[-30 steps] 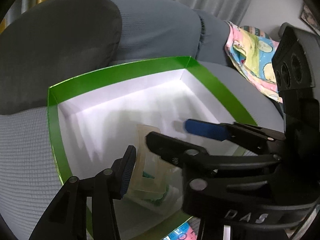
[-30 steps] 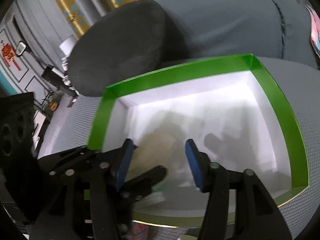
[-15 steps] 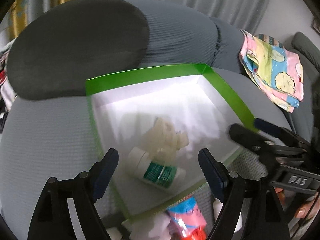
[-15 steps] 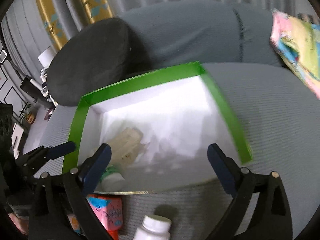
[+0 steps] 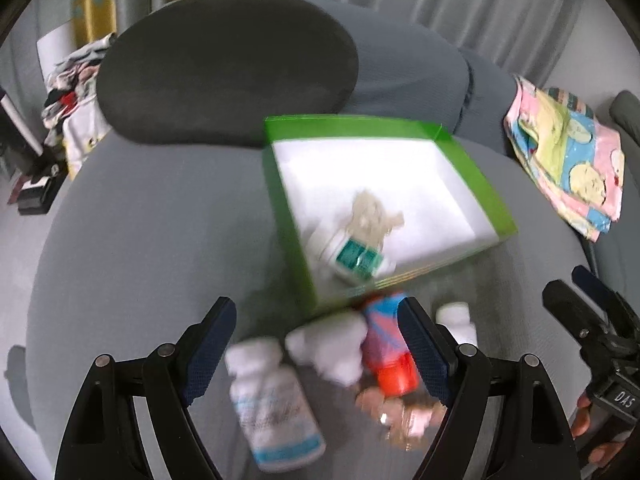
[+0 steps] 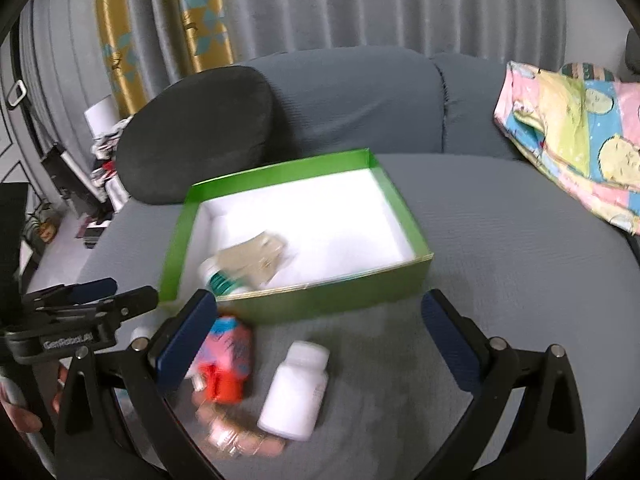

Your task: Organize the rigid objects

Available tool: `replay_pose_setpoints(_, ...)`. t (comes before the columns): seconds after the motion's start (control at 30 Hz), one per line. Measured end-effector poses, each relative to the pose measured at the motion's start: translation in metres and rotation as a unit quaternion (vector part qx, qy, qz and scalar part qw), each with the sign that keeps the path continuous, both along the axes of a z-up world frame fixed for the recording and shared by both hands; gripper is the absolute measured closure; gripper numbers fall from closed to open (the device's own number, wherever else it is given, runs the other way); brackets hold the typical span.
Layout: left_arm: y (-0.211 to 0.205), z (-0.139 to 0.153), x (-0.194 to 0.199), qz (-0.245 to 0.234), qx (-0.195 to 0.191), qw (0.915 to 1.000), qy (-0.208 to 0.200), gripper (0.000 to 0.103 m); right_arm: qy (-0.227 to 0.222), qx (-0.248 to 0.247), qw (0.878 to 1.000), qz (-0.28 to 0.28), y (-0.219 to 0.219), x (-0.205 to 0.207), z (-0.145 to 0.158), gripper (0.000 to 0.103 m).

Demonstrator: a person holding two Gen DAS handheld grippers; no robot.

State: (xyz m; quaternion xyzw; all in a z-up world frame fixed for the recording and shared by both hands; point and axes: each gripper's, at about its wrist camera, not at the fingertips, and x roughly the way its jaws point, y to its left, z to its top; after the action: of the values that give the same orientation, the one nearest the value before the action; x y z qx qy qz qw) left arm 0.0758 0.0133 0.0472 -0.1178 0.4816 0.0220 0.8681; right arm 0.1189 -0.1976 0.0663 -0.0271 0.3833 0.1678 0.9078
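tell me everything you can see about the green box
The green box is a shallow, open, lidless rectangular tray, apparently cardboard, with bright green walls and a white inside. It sits flat on the grey sofa seat, near a dark cushion. Inside lie a green-labelled white bottle and a beige piece. Neither claw touches it.

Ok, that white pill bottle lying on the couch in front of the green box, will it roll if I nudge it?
Probably. The white pill bottle lies on its round side, so it may roll sideways. The soft couch should slow it. Smooth plastic could slip.
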Motion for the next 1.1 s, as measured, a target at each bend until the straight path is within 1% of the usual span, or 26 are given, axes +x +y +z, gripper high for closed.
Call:
replay_pose_setpoints(0.1,-0.003,0.003,-0.02,-0.002,0.021,0.9998,-0.004,0.02,-0.003,-0.002,1.0,0.003,0.0,-0.016,0.001,0.001)
replay_pose_setpoints(0.2,-0.006,0.004,-0.039,-0.003,0.033,0.9994,-0.01,0.02,-0.002,-0.005,1.0,0.01,0.001,-0.031,-0.001,0.001)
replay_pose_setpoints(0.33,-0.005,0.003,-0.06,0.004,0.02,0.9996,-0.019,0.02,-0.012,-0.015,1.0,0.017,0.002,-0.049,-0.003,0.001)
replay_pose_setpoints(0.47,-0.003,-0.001,-0.077,0.013,0.011,0.9995,-0.026,0.02,0.0,-0.011,1.0,0.023,0.001,-0.064,-0.009,0.001)
replay_pose_setpoints(0.53,-0.005,-0.005,-0.085,0.015,0.009,0.9996,-0.022,0.019,0.013,-0.004,1.0,0.023,-0.001,-0.07,-0.015,0.001)
replay_pose_setpoints(0.6,-0.007,-0.011,-0.092,0.008,-0.002,0.9998,-0.016,0.019,0.02,-0.002,1.0,0.02,0.0,-0.079,-0.02,0.001)
replay_pose_setpoints(0.77,-0.013,-0.022,-0.103,-0.008,-0.007,0.9999,0.003,0.019,0.0,-0.047,0.999,0.022,0.007,-0.097,-0.03,0.001)
replay_pose_setpoints(0.83,-0.013,-0.026,-0.106,-0.004,-0.012,0.9999,0.01,0.019,-0.004,-0.055,0.998,0.025,0.008,-0.102,-0.033,0.001)
replay_pose_setpoints(0.9,-0.01,-0.031,-0.108,0.004,-0.015,0.9997,0.017,0.019,-0.007,-0.053,0.998,0.029,0.008,-0.107,-0.033,0.001)
replay_pose_setpoints(1.0,-0.007,-0.037,-0.112,0.02,-0.001,0.9994,0.026,0.02,-0.008,-0.04,0.999,0.036,0.006,-0.114,-0.032,0.001)
replay_pose_setpoints(1.1,-0.005,-0.04,-0.115,0.025,0.011,0.9991,0.031,0.019,-0.009,-0.038,0.999,0.037,0.005,-0.118,-0.031,0.001)
